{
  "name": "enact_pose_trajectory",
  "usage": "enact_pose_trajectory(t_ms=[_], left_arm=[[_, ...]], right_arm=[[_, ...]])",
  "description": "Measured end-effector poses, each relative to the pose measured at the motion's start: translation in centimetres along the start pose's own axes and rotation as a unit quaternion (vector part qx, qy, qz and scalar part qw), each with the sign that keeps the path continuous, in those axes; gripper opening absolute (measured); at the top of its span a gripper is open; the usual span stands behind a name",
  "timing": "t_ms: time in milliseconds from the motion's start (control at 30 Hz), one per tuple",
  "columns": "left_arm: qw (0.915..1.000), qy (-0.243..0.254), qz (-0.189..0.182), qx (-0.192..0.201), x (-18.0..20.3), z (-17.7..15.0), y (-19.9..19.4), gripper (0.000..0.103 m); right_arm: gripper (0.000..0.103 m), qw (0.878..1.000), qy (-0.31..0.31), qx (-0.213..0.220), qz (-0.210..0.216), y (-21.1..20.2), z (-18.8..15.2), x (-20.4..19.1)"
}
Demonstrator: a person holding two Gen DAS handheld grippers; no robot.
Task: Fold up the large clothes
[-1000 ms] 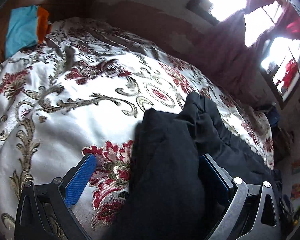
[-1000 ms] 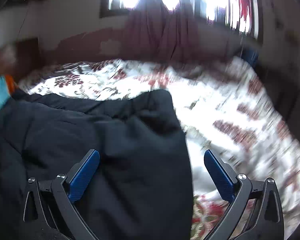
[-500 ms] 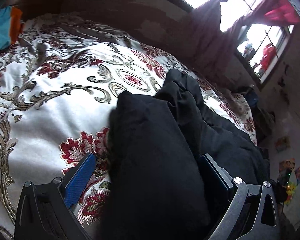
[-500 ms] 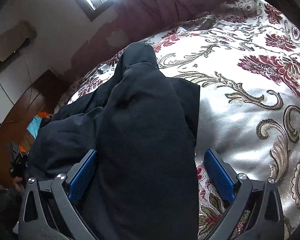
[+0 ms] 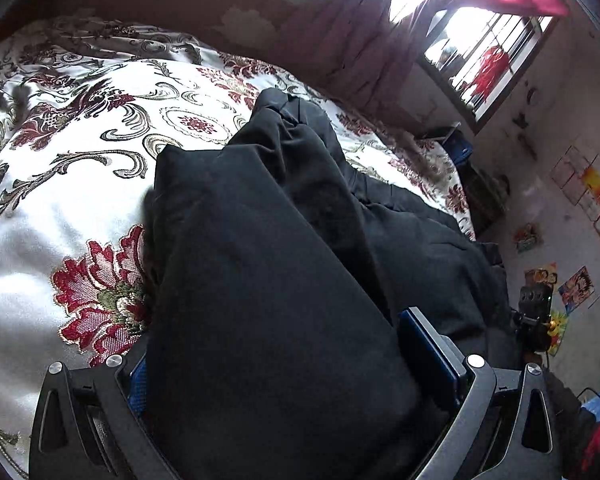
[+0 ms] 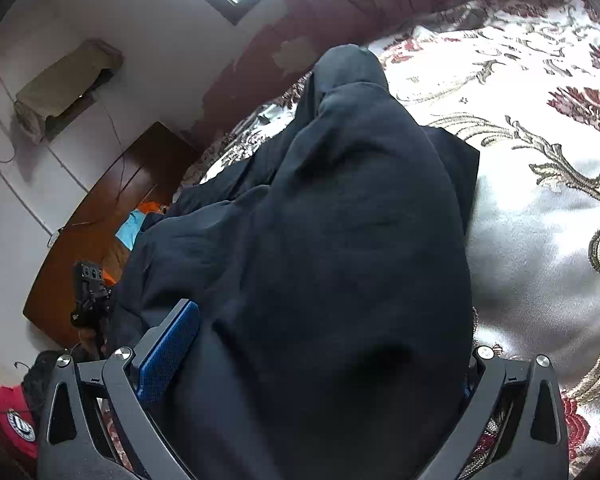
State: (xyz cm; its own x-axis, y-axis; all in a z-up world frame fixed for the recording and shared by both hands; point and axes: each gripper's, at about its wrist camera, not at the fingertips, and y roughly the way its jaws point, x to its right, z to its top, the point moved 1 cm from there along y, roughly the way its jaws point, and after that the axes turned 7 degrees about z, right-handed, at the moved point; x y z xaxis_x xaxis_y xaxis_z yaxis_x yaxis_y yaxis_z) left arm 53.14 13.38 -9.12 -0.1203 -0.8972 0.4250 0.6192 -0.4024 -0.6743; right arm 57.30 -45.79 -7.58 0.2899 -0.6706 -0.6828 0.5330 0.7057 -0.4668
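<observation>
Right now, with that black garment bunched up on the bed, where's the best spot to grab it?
Probably the flat squared corner of the black garment lying on the floral bedspread. Come from the open bedspread side, low: that edge lies thin and exposed, while the middle is a thick ridge of folds.

A home bedroom: floral bedspread (image 5: 80, 168), curtained window (image 5: 472, 60), wooden wardrobe (image 6: 112, 216).

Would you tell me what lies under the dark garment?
The dark navy garment rests on the white floral bedspread; whatever lies beneath its bulk is hidden.
</observation>
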Motion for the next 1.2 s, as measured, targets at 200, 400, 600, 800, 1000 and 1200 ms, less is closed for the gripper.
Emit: enact_pose_trajectory(t_ms=[200, 400, 600, 800, 1000, 1200], left_arm=[[0.9998, 0.001, 0.003, -0.017, 0.1, 0.3, 0.4, 0.103], [0.9996, 0.003, 0.006, -0.029, 0.1, 0.6, 0.6, 0.103], [0.9988, 0.008, 0.010, -0.046, 0.1, 0.8, 0.9, 0.103], [0.9980, 0.016, 0.015, -0.060, 0.4, 1.0, 1.2, 0.103], [0.9960, 0.022, 0.039, -0.078, 1.3, 1.4, 1.2, 0.094], [0.9969, 0.032, 0.035, -0.064, 2.2, 0.9, -0.6, 0.053]], right_arm=[[0.102, 0.999, 0.007, -0.030, -0.024, 0.2, -0.7, -0.7], [0.102, 0.998, 0.015, -0.046, -0.043, 0.6, -1.2, -1.2], [0.102, 0.998, 0.023, -0.041, -0.052, 1.0, -1.8, -2.1], [0.102, 0.995, 0.026, -0.039, -0.091, 1.4, -1.9, -3.0], [0.084, 0.992, 0.016, -0.041, -0.121, 1.3, -2.2, -4.9], [0.045, 0.993, 0.007, -0.026, -0.113, 0.0, -2.5, -6.8]])
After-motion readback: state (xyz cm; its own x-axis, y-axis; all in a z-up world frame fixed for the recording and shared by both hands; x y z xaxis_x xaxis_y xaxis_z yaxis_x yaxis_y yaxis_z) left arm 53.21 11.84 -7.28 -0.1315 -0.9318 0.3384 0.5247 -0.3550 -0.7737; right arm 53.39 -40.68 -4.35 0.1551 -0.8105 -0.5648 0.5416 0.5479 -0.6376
